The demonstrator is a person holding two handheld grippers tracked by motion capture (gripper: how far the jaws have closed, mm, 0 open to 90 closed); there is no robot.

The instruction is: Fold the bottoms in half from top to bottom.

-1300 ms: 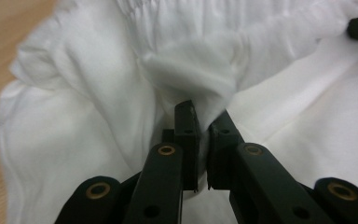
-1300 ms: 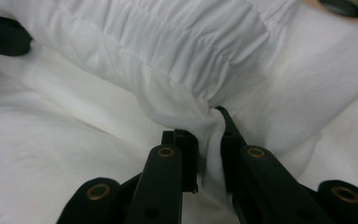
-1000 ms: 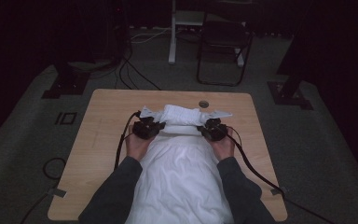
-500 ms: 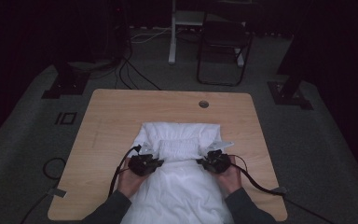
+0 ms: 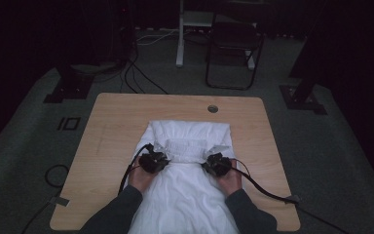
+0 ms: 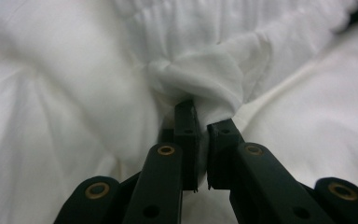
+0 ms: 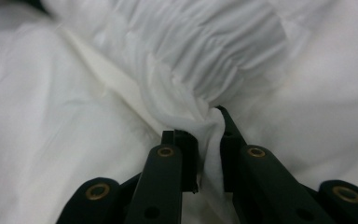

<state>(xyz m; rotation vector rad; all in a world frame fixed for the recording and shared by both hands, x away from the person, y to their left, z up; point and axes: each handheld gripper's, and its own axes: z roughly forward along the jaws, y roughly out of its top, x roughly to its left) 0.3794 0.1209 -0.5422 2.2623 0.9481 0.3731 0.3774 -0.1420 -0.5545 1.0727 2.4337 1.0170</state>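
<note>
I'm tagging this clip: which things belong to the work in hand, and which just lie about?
In use:
white gathered cloth garment
left tool, shut on it
right tool, shut on it
light wooden table

Lying about:
black folding chair
floor cables

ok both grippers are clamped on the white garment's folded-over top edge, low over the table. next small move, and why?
Probably open both jaws and let go. The left gripper and right gripper each pinch a bunch of the white garment, and the gathered top edge already lies folded back onto the cloth on the table. The fold looks placed, so holding on likely just drags it out of line.
</note>
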